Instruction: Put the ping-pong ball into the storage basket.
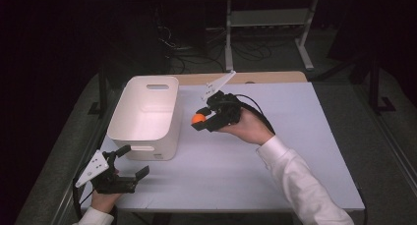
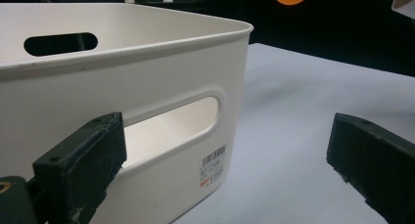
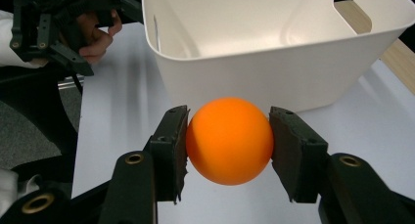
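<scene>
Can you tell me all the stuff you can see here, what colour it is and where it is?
Round orange ball: one, orange, clamped between the right gripper's jaws, held above the table just right of the bin.
White plastic bin with handle slots: one, white, on the left part of the table, nothing seen inside.
Table with pale top: one, pale lilac-white, in the middle of the high view.
Metal rack: one, light grey, on the floor behind the table.
Barcode sticker: one, white with black bars, low on the bin's near wall.
Right gripper: one, black, shut on the ball.
Left gripper: one, black, jaws wide apart, at the bin's near corner.
Sleeve: one, white, on the right arm.
</scene>
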`<act>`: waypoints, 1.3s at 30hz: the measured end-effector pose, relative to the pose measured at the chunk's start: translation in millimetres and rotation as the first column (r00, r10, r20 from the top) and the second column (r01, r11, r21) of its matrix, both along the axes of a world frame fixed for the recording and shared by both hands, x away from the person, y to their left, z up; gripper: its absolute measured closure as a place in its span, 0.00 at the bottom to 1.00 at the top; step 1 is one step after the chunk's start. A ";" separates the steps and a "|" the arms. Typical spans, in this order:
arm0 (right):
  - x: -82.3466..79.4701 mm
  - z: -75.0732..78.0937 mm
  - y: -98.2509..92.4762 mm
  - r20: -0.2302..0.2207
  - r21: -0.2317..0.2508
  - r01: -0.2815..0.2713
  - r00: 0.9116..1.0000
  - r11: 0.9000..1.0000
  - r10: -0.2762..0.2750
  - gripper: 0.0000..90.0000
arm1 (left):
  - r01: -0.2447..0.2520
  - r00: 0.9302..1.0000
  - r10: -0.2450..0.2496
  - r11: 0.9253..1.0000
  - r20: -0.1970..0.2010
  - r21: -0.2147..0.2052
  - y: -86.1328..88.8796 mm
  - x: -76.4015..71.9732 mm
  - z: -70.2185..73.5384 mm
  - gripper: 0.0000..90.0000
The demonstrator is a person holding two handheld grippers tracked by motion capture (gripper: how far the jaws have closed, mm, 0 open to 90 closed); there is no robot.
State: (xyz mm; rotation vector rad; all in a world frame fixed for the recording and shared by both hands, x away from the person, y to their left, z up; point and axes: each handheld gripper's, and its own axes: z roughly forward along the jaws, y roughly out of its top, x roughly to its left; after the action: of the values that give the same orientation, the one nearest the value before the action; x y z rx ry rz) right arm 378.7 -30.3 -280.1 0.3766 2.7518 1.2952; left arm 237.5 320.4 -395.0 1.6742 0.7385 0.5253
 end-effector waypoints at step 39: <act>22.6 38.1 43.8 0.018 -0.009 -0.063 0.998 0.998 0.063 0.55 | 0.003 1.000 -0.003 1.000 0.014 0.011 2.0 1.3 0.2 0.01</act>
State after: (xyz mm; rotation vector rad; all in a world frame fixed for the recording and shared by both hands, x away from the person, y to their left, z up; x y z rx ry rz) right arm 401.2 13.5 -242.0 0.2784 2.7742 1.2941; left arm 238.8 322.5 -394.8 1.6798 0.7239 0.5398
